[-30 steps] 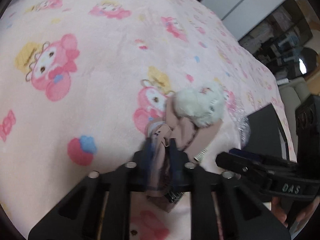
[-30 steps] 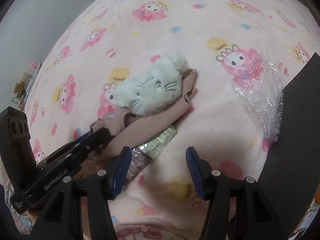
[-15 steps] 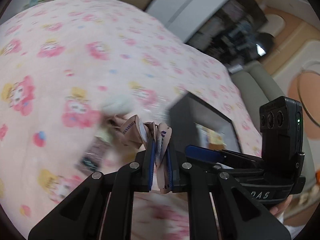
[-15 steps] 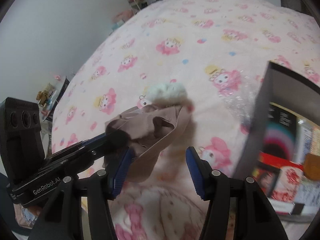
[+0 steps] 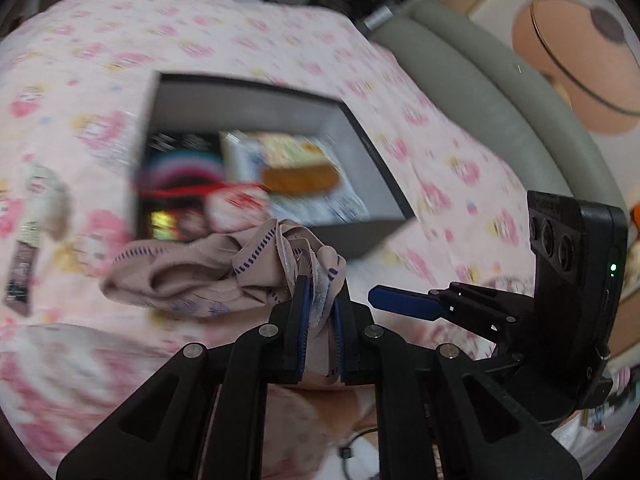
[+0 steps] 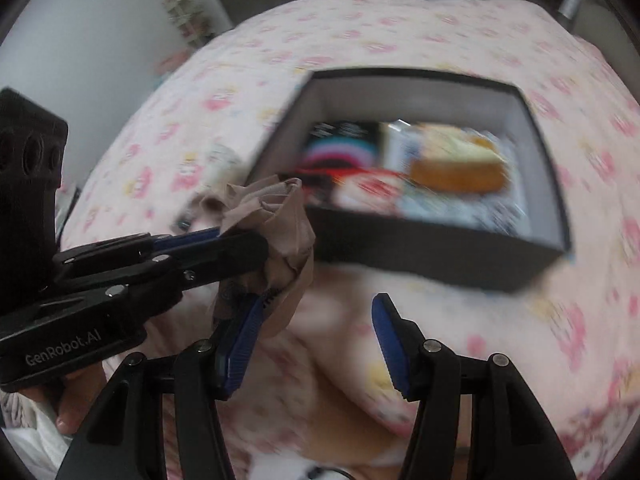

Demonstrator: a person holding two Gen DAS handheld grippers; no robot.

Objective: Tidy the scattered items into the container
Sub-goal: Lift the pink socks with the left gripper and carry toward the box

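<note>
Pink cartoon blanket [image 6: 400, 32] carries the partly filled black box [image 6: 440, 256], while the left gripper [image 5: 320, 316] clamps the beige cloth [image 5: 200, 272] just short of it, the right gripper [image 6: 316, 340] agape, a packet [image 5: 20, 276] left beside the box.

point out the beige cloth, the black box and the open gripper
beige cloth [image 5: 192, 276], left wrist view, on its bunched middle fold
black box [image 6: 440, 252], right wrist view, on its near outer wall
right gripper [image 6: 316, 344], right wrist view, in the gap midway between its blue fingertips
</note>
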